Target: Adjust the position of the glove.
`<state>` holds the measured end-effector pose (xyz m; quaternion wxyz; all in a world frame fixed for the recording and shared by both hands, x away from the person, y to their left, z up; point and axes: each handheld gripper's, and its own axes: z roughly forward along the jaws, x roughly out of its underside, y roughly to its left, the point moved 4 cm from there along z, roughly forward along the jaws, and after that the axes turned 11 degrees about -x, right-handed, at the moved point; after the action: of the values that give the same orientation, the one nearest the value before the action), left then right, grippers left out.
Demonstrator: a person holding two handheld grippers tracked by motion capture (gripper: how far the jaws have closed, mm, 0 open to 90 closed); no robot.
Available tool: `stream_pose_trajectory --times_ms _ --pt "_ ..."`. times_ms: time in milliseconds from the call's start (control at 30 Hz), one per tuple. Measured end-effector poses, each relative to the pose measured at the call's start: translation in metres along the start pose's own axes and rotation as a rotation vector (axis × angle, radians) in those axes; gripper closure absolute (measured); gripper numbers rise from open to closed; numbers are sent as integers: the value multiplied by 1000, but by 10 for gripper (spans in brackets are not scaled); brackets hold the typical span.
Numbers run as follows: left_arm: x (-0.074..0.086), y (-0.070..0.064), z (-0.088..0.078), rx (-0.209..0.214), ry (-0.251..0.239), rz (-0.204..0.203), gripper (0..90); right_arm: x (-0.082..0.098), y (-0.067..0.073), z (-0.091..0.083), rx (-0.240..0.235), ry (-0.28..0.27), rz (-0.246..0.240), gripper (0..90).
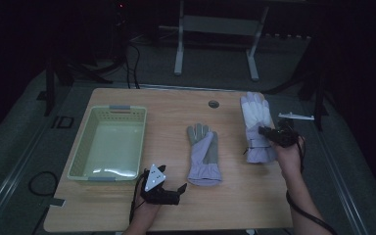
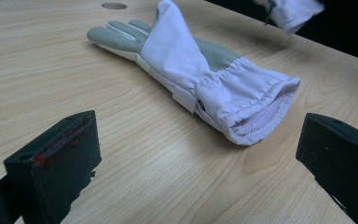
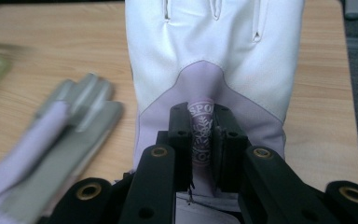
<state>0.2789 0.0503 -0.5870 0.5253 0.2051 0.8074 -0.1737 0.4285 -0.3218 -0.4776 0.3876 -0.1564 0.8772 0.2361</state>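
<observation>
My right tool (image 3: 200,135) is clamped on a fold of the white glove (image 3: 214,60), whose fingers run straight ahead of it. Basket (image 1: 108,142) lies far to its left. My left tool (image 1: 164,188) gapes, empty, with the grey-palmed glove (image 2: 191,70) just ahead.

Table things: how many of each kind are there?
Gloves: 2, one lying flat and one pinched in the right gripper
Baskets: 1, pale green
Handheld grippers: 2, left gripper included
Total: 5

Right claw (image 3: 201,140) pinched on a fold of the white-and-lilac glove (image 3: 223,60), grey-palmed glove (image 3: 51,144) just beside, wooden table (image 3: 326,121) beneath.
</observation>
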Motion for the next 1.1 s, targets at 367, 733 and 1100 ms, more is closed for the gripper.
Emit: stream_pose_trajectory --times_ms 367,733,1100 --pt "0 -1 0 -1 -4 13 0 38 37 -38 12 -65 66 799" --pt "0 -1 0 2 -2 14 0 77 37 -14 88 10 106 795" --pt "0 -1 0 2 0 15 0 94 17 17 152 64 168 762"
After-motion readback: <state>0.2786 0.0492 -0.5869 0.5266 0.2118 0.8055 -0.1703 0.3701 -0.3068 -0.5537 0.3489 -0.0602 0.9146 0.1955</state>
